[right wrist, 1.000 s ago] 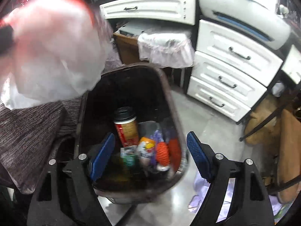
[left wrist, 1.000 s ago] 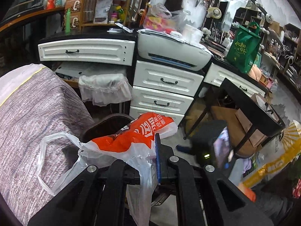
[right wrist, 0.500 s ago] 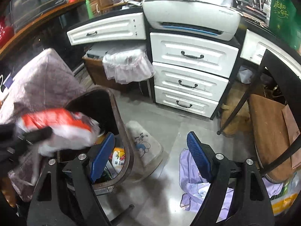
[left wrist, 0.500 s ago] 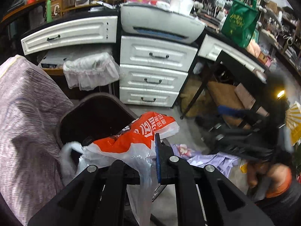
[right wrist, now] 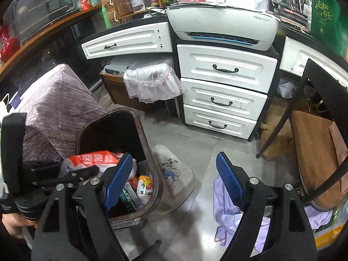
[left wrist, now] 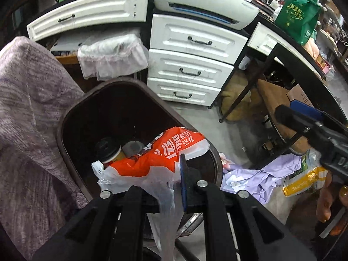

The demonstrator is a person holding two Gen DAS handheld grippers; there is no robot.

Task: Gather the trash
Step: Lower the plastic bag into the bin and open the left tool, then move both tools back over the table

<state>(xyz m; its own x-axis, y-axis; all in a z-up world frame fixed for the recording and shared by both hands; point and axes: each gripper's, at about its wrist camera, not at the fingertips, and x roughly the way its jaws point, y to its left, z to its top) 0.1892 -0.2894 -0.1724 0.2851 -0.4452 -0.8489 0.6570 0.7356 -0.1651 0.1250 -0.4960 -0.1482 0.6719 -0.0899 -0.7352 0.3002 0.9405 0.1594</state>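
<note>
Bag [left wrist: 161, 163] pinched in left tongs [left wrist: 174, 180] over bin [left wrist: 71, 113]; right tongs [right wrist: 174, 178] wide, empty.

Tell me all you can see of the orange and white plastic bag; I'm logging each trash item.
The orange and white plastic bag is thin, crinkled film, orange with white printed characters on top, translucent white below. It is crumpled and pinched shut in the left gripper, with a loose tail hanging down between the fingers. It hangs over the open dark brown trash bin, above a lidded paper cup and other litter inside. In the right wrist view it sits at the bin's mouth.
</note>
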